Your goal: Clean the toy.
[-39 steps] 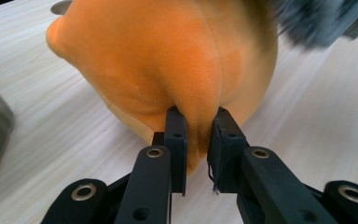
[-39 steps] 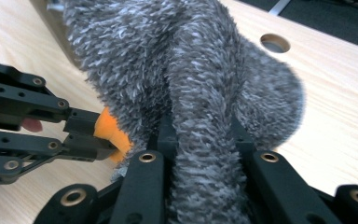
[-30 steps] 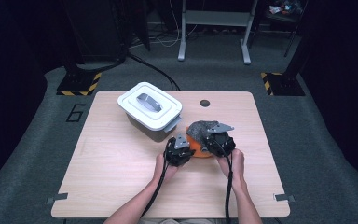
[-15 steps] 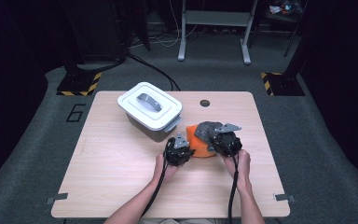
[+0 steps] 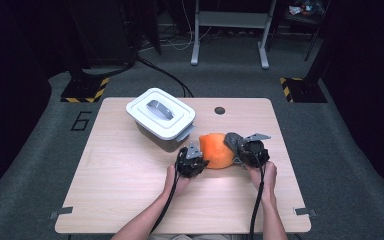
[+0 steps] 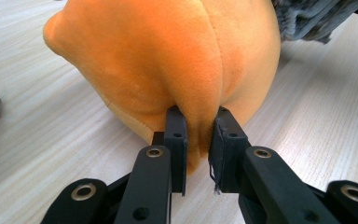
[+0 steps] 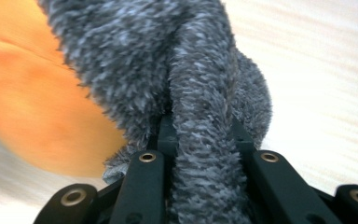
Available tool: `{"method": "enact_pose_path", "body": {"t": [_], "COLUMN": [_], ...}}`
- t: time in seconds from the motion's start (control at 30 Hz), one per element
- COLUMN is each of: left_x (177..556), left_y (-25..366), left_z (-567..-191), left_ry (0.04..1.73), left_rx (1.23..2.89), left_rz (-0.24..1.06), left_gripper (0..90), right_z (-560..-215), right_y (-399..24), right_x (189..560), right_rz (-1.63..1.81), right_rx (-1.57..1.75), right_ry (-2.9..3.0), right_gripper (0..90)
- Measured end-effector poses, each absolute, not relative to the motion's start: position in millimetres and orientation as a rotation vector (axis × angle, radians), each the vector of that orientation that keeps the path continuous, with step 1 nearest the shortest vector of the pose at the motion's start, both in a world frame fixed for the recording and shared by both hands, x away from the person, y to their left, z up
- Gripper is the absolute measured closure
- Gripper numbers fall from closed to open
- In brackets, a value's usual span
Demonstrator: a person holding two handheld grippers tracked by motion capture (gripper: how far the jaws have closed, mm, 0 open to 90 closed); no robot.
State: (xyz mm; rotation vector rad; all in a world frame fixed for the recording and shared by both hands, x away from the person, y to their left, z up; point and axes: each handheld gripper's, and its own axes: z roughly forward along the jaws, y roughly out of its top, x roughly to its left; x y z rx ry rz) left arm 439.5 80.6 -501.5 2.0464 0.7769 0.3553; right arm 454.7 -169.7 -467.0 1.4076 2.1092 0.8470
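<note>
My left gripper [image 5: 192, 161] is clenched on a fold of the orange plush [image 5: 217, 150]; in the left gripper view the pads [image 6: 176, 128] pinch a ridge of its fabric [image 6: 168, 60] between them. My right gripper [image 5: 252, 150] is clamped on the plush's grey furry part [image 5: 232, 141], a strip of that fur [image 7: 200, 140] running down between its jaws in the right gripper view. The plush lies on the tabletop [image 5: 130, 185], right of the middle and somewhat nearer the right edge, stretched between my two grippers. A white lidded box [image 5: 161, 117] stands towards the far left corner, its near right corner just beside the plush; whether they touch I cannot tell. A small dark round hole [image 5: 220, 110] sits near the far edge. The one bit of writing is a figure "6" [image 5: 82, 120] marked on the floor beyond the tabletop's left edge. No label shows on plush or box.
</note>
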Motion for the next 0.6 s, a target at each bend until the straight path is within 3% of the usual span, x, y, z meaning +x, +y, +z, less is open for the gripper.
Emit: {"method": "enact_pose_path", "body": {"t": [0.3,0.6], "left_x": [440.4,440.5], "left_y": [81.4,82.7], "left_z": [-502.5,-503.1], "left_ry": [0.778,0.782], "left_rx": [2.051,2.040], "left_rz": [0.360,0.351], "left_gripper": [78.4,78.3], "right_z": [-493.1,-458.8], "right_y": [-181.2,-183.7], "right_x": [468.1,445.3], "right_rz": [0.802,0.894], "right_rx": [1.503,1.427], "right_ry": [2.137,2.086], "right_gripper": [73.6,73.8]}}
